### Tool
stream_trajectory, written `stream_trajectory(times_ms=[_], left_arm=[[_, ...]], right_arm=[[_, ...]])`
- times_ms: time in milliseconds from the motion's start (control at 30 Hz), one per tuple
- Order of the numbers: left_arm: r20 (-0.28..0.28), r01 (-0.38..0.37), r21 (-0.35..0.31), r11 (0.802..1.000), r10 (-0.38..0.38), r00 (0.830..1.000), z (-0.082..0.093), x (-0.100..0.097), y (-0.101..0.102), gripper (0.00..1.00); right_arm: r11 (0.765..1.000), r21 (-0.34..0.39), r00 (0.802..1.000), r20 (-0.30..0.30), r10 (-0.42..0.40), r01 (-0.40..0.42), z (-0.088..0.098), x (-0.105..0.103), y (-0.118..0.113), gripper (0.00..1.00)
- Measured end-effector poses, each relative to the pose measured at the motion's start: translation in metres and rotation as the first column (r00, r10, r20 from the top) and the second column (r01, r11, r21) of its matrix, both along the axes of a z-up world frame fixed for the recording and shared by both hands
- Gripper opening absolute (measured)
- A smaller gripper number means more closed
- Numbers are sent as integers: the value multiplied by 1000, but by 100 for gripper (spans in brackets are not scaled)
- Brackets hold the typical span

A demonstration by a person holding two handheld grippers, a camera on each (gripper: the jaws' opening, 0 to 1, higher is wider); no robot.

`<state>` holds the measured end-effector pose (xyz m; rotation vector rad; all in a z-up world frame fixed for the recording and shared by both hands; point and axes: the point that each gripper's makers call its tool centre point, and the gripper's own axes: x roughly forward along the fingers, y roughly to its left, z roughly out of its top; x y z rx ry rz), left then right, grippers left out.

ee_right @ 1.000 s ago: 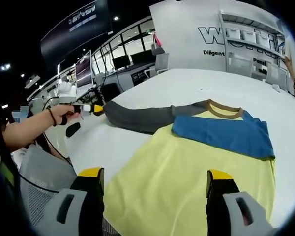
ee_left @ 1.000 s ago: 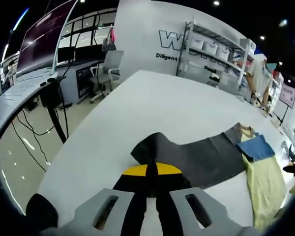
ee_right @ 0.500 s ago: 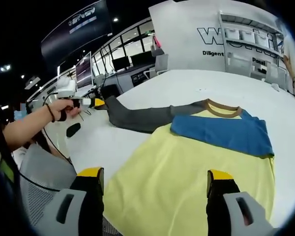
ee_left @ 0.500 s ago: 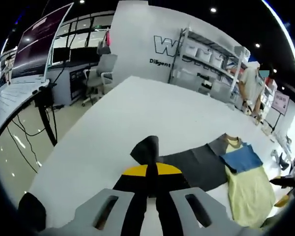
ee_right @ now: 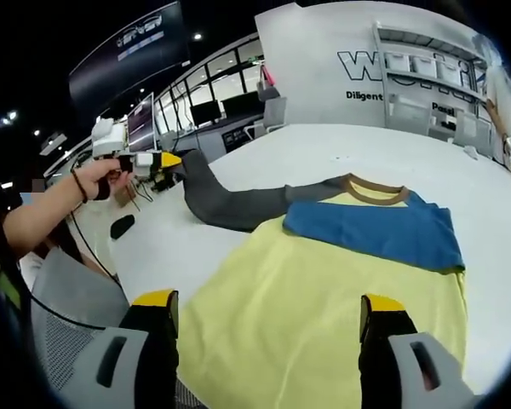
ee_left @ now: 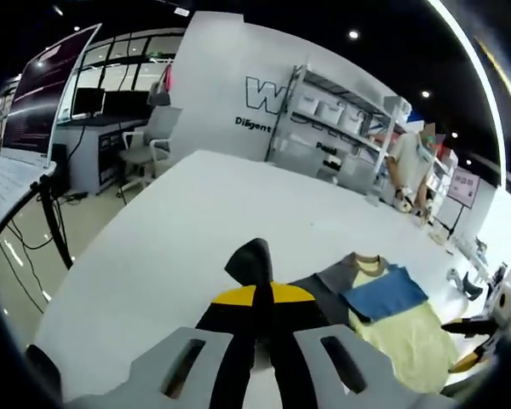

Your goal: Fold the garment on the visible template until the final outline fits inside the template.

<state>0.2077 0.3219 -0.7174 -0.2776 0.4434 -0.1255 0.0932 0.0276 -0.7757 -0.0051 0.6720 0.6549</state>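
Left gripper point(ee_right: 172, 159), jaws clenched on the cuff of the long dark grey sleeve point(ee_right: 230, 202), holds it lifted above the white table point(ee_right: 341, 145); right gripper point(ee_right: 268, 311), jaws spread and holding nothing, hovers over the hem of the yellow, blue and grey long-sleeved shirt point(ee_right: 324, 281). The shirt lies flat on the table, apparently with one sleeve already in; this sleeve and the body folds seemingly remain, and no template outline can be made out.

Office chair point(ee_left: 149, 141) (grey), shelving point(ee_left: 341, 128), monitors point(ee_right: 206, 109).
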Motion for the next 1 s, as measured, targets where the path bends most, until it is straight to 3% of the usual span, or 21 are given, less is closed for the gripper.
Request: stream_trajectory(times_ms=[433, 1000], left_arm=[[62, 71, -46, 996, -68, 996, 20, 7, -37, 0], [135, 231, -55, 971, -222, 966, 38, 26, -117, 0]], right_arm=[[999, -14, 999, 2, -38, 38, -1, 0, -18, 88], [998, -17, 998, -3, -65, 65, -4, -4, -34, 93]])
